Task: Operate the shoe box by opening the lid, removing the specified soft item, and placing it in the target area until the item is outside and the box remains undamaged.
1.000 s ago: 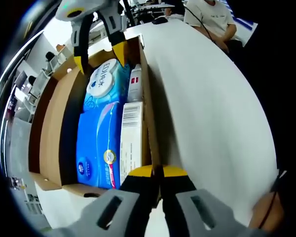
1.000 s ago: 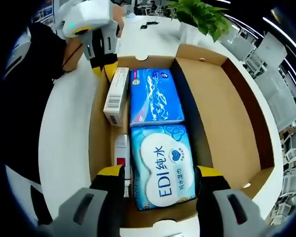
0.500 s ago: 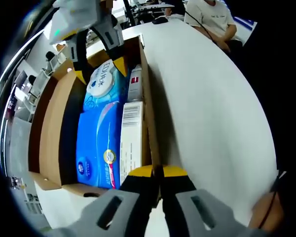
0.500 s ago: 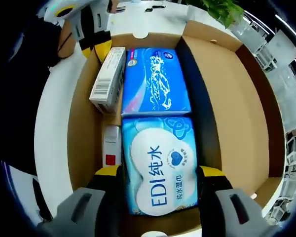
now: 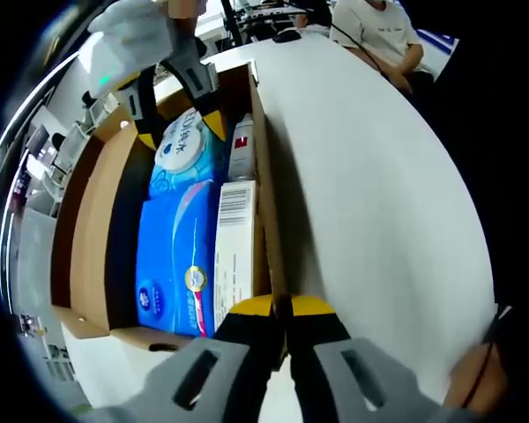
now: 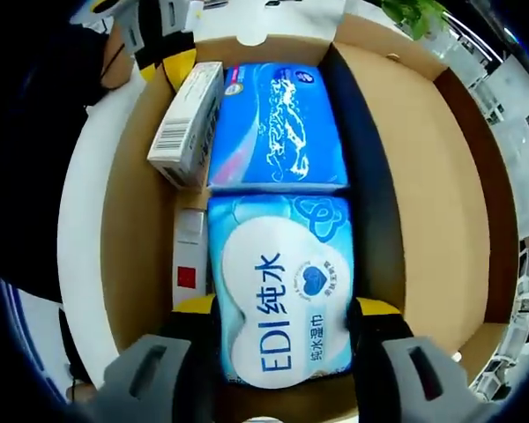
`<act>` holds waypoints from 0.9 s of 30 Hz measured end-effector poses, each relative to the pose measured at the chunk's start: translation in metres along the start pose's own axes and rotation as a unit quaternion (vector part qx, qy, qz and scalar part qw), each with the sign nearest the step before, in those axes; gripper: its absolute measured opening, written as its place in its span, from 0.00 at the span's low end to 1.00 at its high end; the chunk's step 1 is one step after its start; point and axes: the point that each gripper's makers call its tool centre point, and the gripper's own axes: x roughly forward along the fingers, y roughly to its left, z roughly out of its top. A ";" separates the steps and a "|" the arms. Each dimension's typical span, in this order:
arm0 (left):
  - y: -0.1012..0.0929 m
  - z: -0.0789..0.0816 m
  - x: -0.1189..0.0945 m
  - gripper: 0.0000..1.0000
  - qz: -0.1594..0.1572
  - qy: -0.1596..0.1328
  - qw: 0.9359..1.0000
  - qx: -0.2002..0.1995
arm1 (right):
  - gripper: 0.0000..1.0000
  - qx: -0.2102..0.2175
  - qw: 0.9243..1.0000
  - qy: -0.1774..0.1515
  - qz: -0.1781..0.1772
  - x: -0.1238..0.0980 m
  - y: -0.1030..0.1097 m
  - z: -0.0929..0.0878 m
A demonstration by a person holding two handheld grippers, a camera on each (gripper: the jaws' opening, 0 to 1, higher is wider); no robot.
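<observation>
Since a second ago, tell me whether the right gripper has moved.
Yes. In the left gripper view, the right gripper has come down over the wet wipes pack at the far end of the shoe box, whose position in that view is unchanged.

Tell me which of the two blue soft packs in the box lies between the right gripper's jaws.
It is the light blue wipes pack with the white oval label reading EDI. The right gripper straddles it with open jaws. The darker blue pack lies beyond it.

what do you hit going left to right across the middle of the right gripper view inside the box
white carton and small white tube with red label → blue wipes packs → dark gap along the packs → open cardboard lid
</observation>
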 end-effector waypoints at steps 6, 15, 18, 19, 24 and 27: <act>0.000 0.000 0.000 0.03 0.000 0.000 1.000 0.000 | 0.60 -0.009 1.000 0.021 0.006 0.003 0.000 -0.001; -0.001 0.000 0.001 0.03 -0.002 -0.001 1.000 0.002 | 0.60 -0.016 1.000 0.022 0.006 0.002 0.001 -0.002; -0.001 0.000 0.001 0.03 0.000 0.003 1.000 0.004 | 0.61 -0.016 0.999 0.029 0.002 0.003 0.000 -0.002; -0.001 0.000 0.001 0.03 0.000 0.003 1.000 0.003 | 0.61 -0.016 0.999 0.030 0.003 0.003 0.000 -0.002; 0.000 0.000 0.001 0.03 0.000 0.002 1.000 0.002 | 0.61 -0.021 0.999 0.036 0.004 0.008 0.001 -0.003; 0.000 -0.001 0.001 0.03 0.000 0.002 1.000 0.001 | 0.62 -0.023 0.999 0.036 0.008 0.008 0.002 -0.003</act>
